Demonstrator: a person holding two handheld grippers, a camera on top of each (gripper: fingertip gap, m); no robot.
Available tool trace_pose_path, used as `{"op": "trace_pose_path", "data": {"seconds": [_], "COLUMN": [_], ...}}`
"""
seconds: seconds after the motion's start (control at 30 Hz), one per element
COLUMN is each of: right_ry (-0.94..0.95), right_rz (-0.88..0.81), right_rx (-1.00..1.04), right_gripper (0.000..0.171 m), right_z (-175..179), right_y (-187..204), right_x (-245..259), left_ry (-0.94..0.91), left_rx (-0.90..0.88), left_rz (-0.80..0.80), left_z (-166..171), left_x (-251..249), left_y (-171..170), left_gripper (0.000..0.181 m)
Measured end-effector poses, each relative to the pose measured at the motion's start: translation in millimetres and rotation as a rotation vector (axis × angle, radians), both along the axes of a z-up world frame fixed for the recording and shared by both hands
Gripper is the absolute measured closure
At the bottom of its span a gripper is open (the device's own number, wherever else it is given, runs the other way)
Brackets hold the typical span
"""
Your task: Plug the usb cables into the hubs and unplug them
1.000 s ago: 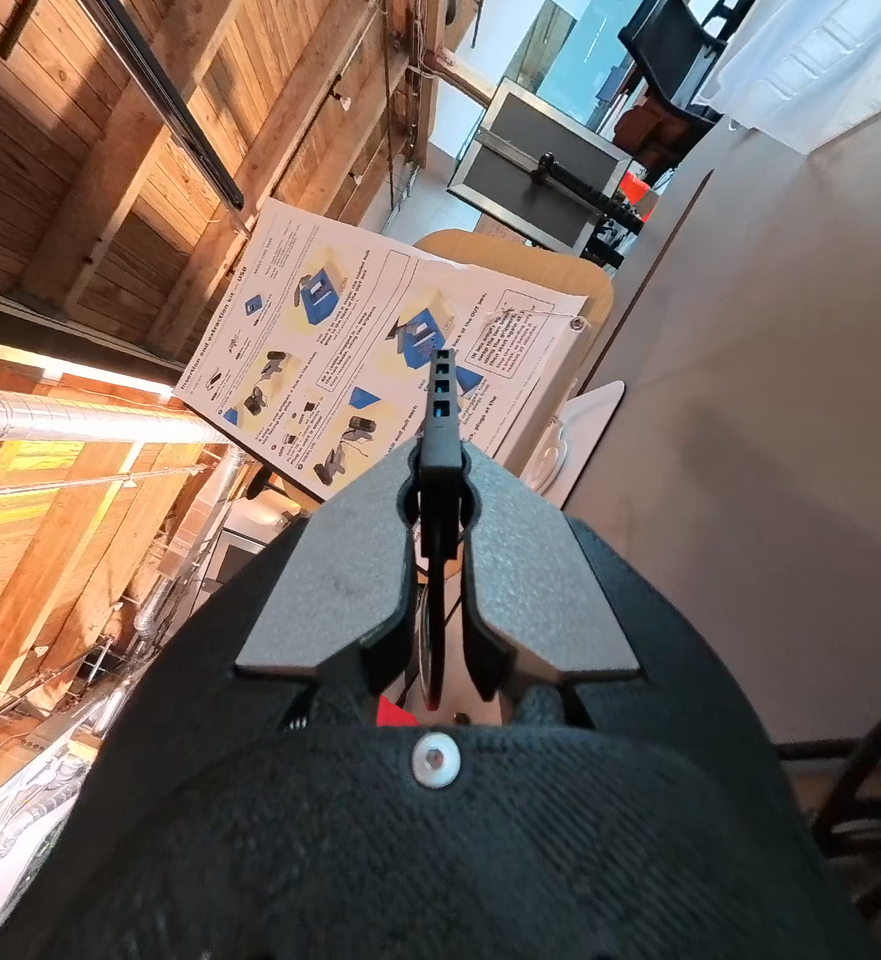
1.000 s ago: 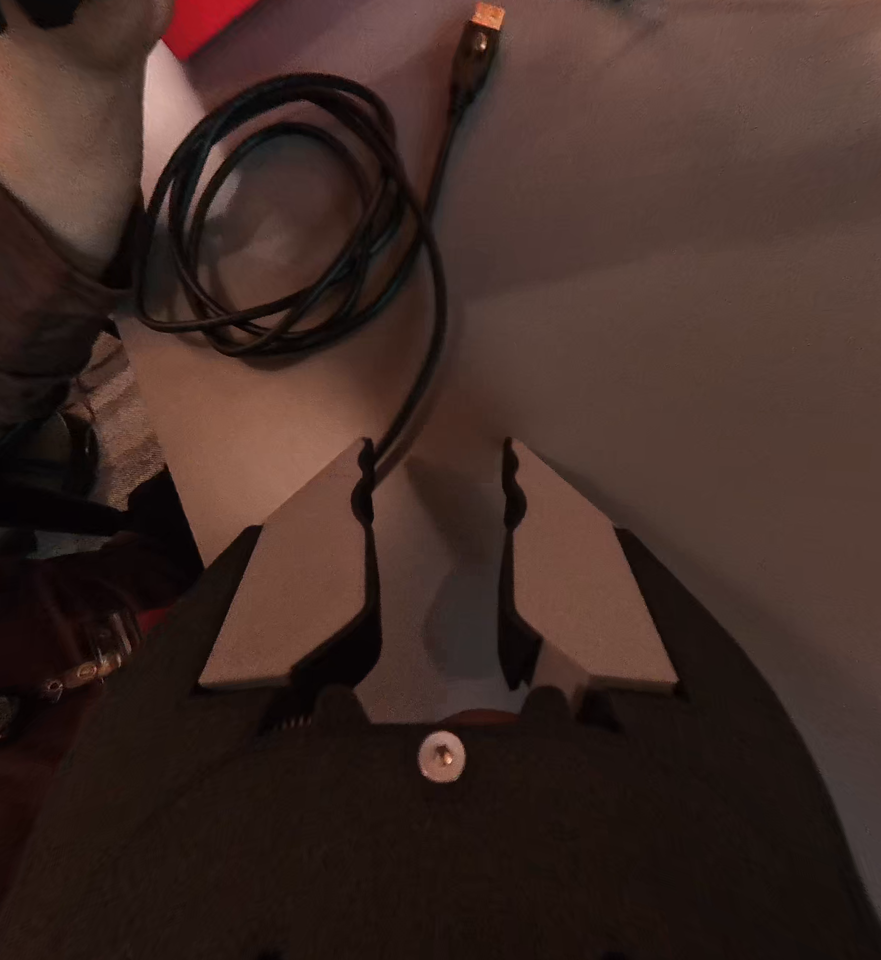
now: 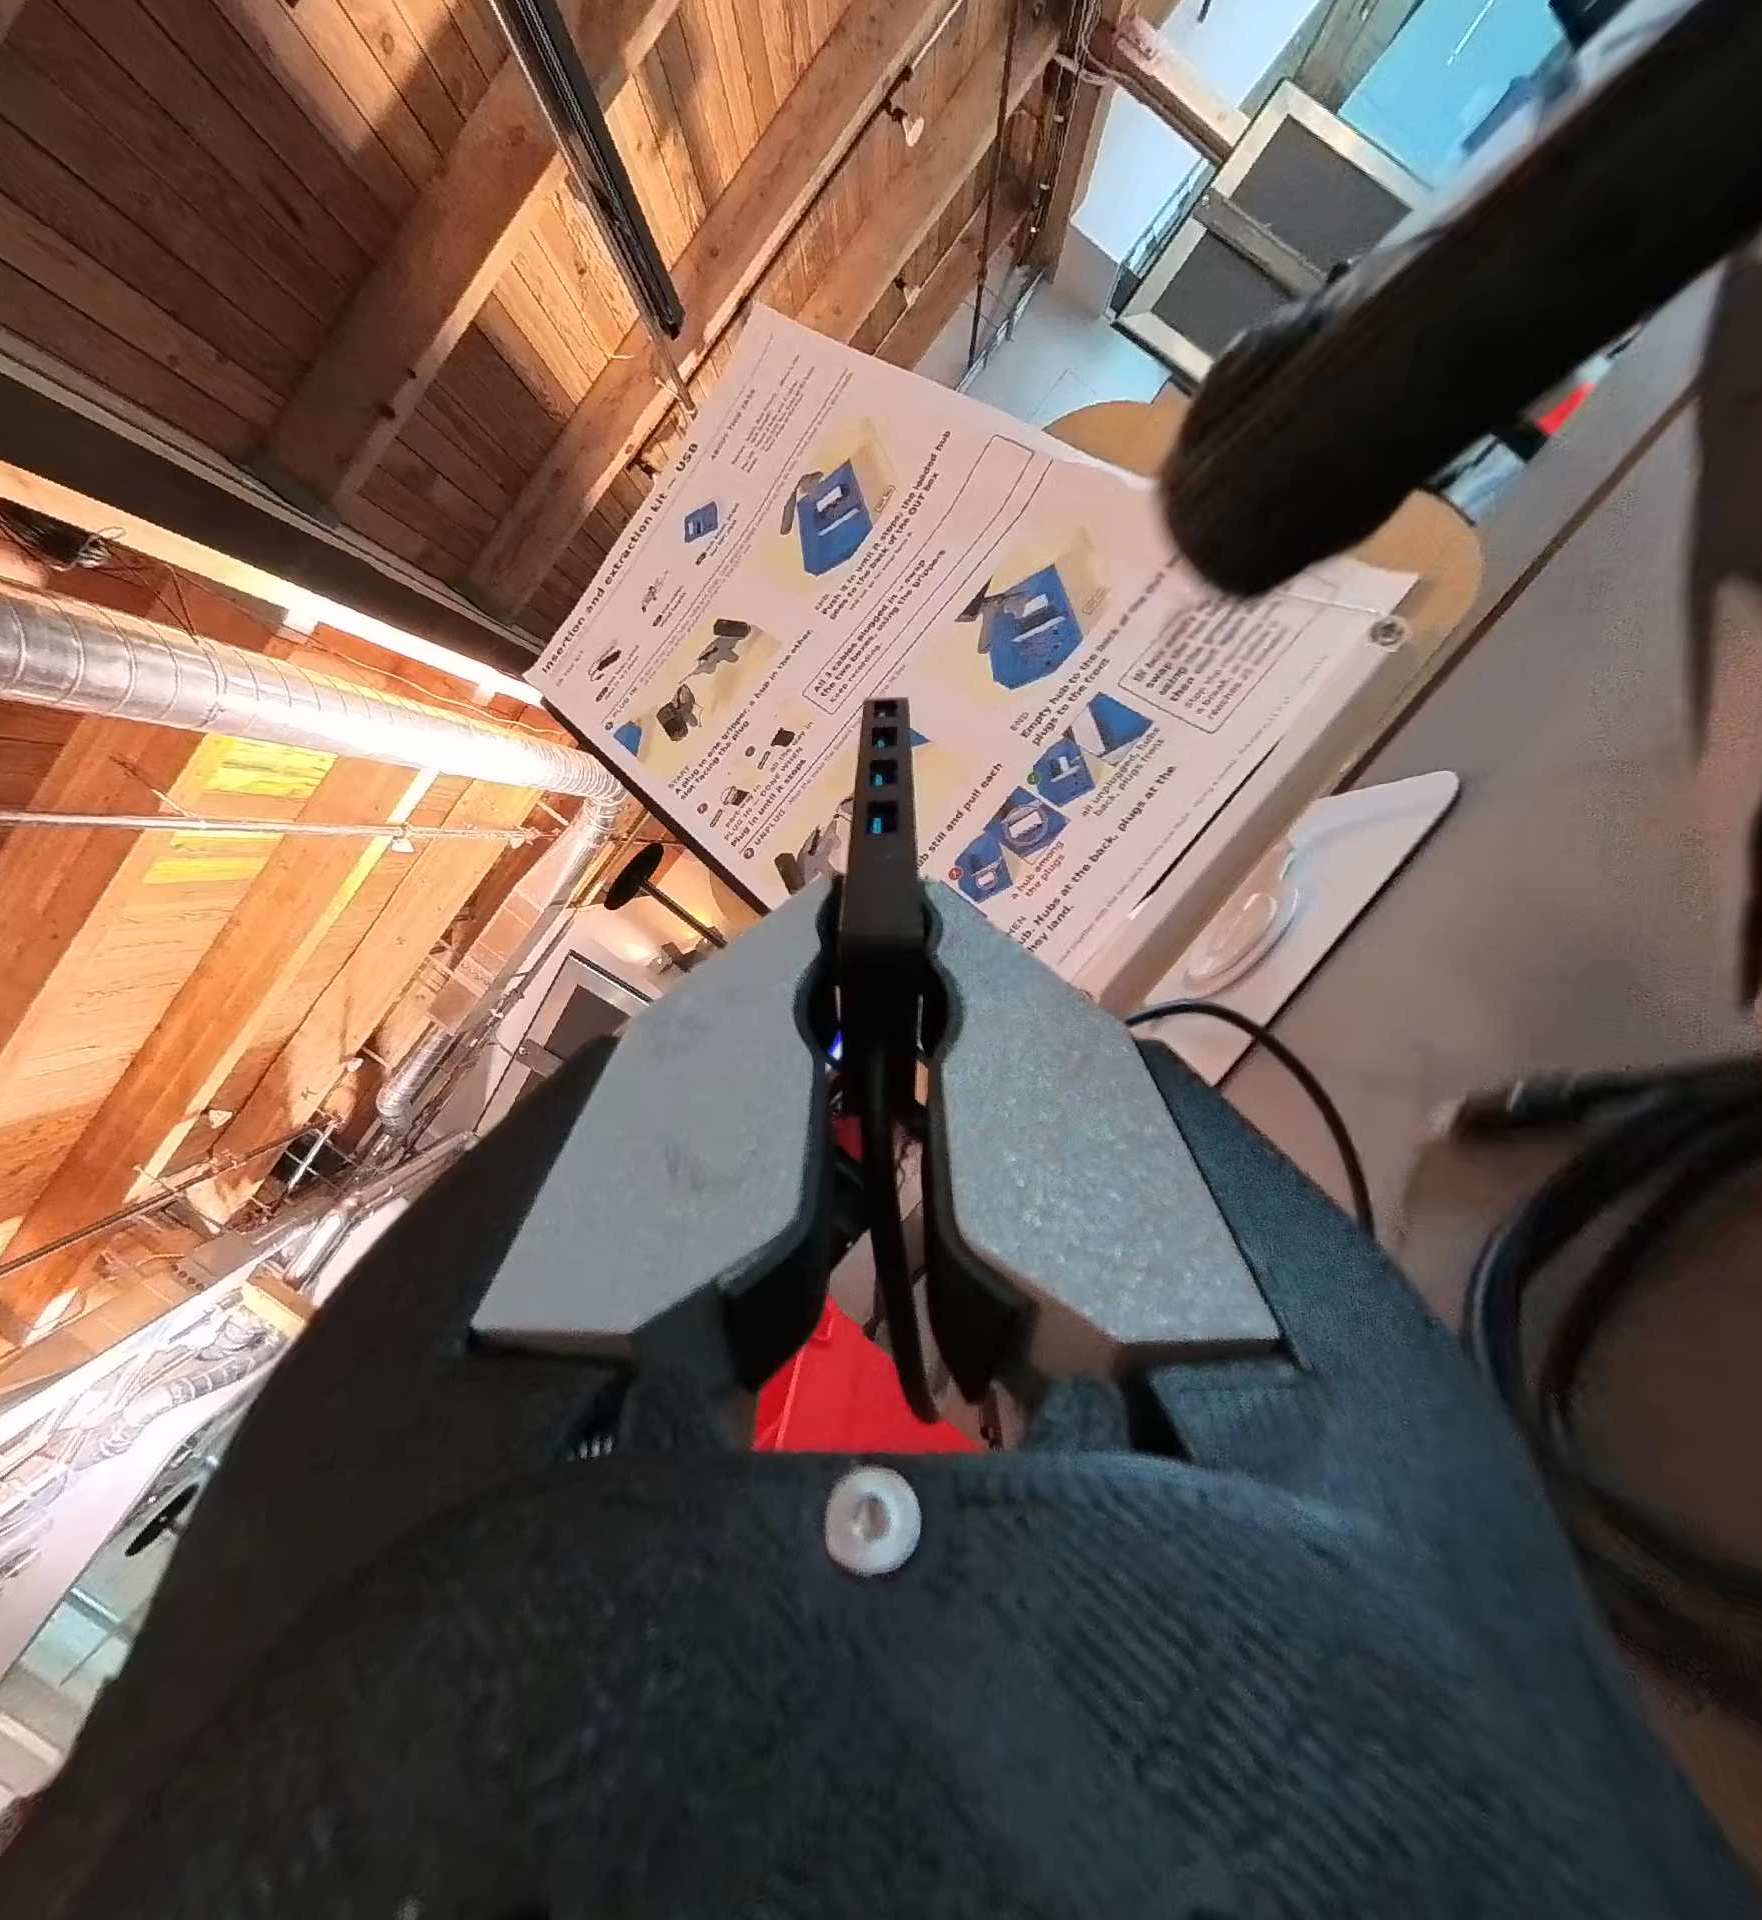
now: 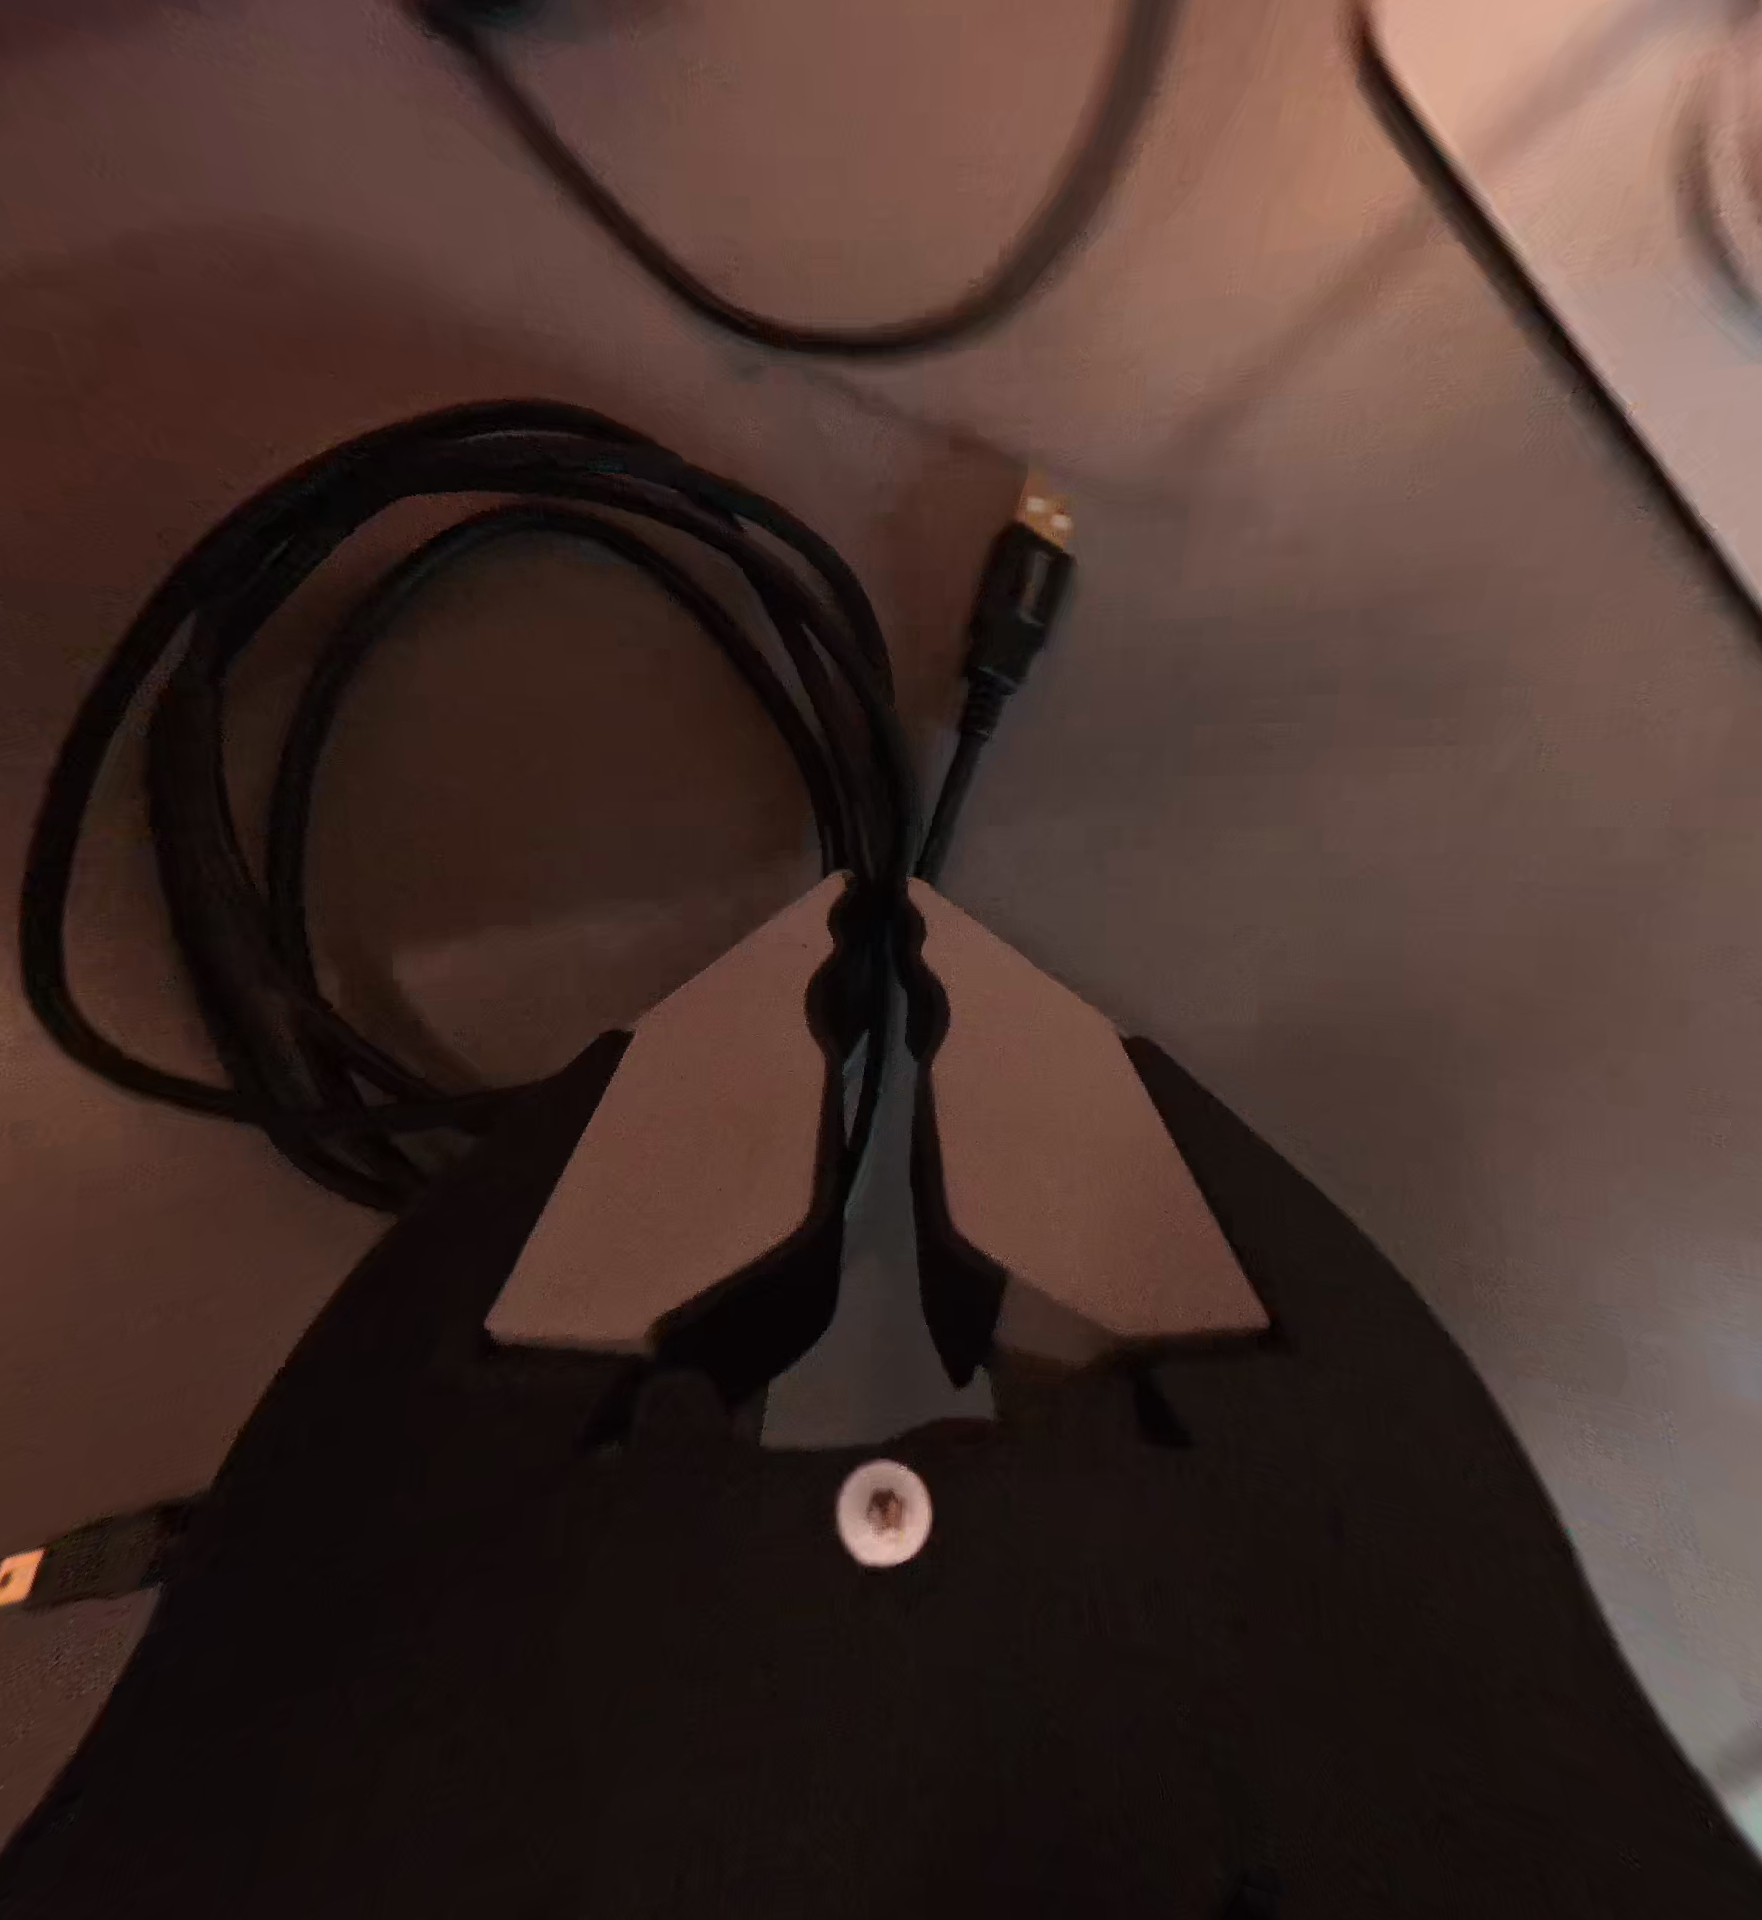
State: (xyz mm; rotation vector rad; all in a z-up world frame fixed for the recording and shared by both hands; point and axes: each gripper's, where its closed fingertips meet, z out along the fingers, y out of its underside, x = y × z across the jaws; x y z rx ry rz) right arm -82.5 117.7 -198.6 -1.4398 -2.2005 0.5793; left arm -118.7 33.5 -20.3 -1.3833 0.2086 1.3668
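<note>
Closed since a second ago, the right gripper point(image 4: 879, 904) now pinches the coiled black USB cable point(image 4: 441, 810); the left gripper point(image 3: 879, 914) clamps the black hub point(image 3: 882, 821) upright.

Left wrist view tilted sideways, facing poster point(image 3: 960, 644); right wrist view close above table point(image 4: 1376, 831); both show table.

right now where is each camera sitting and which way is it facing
Left wrist view: on the left claw, tilted up toward a wooden ceiling and an instruction poster; its own fingers clamp a black usb hub.
Right wrist view: on the right claw, facing down at the grey table; its fingers pinch a coiled black usb cable.
Shared: the grey table, seen in both views.
</note>
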Motion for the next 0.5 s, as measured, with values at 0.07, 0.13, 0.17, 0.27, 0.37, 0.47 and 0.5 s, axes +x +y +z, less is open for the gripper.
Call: {"op": "trace_pose_path", "data": {"seconds": [0.07,0.13,0.17,0.27,0.37,0.47,0.5], "right_ry": [-0.061,-0.102,-0.089,-0.062,-0.069,-0.100,-0.094], "right_rz": [-0.100,-0.129,-0.138,-0.112,0.069,0.318,0.386], "right_rx": [-0.019,0.036,0.092,0.170,0.104,0.027,0.018], "right_gripper": [0.171,0.170,0.170,0.156,0.142,0.123,0.110], "right_z": [-1,2,6,21,31,30,28], "right_y": [22,36,45,59,38,3,-6], "right_x": [25,54,64,82,94,112,116], "left_ry": [-0.005,-0.010,-0.012,-0.008,0.005,0.027,0.028], "left_rx": [0.003,0.001,-0.006,-0.042,-0.106,-0.172,-0.185], "left_rz": [-0.001,-0.007,-0.013,-0.046,-0.077,-0.110,-0.118], "left_z": [0,0,-1,-7,-19,-31,-34], "left_x": [-1,0,0,7,14,20,22], "left_y": [-1,0,1,7,18,27,29], "left_gripper": [0.172,0.172,0.172,0.173,0.172,0.172,0.172]}}
